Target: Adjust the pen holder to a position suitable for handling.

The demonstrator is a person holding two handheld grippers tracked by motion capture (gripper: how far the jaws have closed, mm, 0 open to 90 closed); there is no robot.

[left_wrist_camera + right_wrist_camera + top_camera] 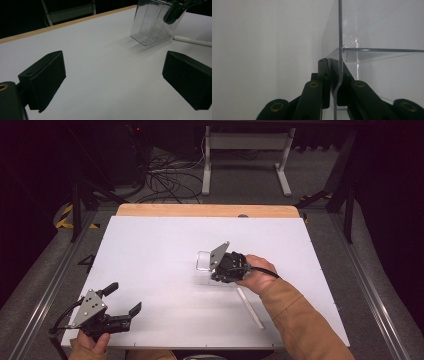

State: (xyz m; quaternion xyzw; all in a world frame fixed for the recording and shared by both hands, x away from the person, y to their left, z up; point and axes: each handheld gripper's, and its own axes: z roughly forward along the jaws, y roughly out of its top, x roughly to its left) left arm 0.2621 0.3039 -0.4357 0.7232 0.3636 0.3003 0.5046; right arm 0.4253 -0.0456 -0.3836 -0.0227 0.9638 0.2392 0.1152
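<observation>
Right gripper view, jaws: the right gripper (336,82) has its two black jaws closed tight on one thin wall of the clear plastic box (372,37); the wall runs up the middle of the frame between them.
Right gripper view, box: colourless and see-through, with a flat inner partition meeting the gripped wall at right angles; white table (262,50) shows through it and to the left.
Left gripper view, jaws: the left gripper (113,82) stands wide open, one pad (47,75) at lower left, the other at lower right, nothing between them but bare table.
Left gripper view, box: at the upper right of the frame the box (155,25) shows its whole shape, a rectangular holder split by upright dividers into narrow compartments, tipped with its near bottom edge on the table; a dark jaw of the other gripper bites its top rim.
Left gripper view, pen: a white pen (192,40) lies just right of the box.
High view, box: near the frame's centre, under the right hand (257,274); the box (204,261) looks faint here.
High view, left gripper: lower left of the frame (122,299), well apart from the box.
High view, pen: lower right of the box (250,308), lying slantwise beside the tan sleeve (300,320).
</observation>
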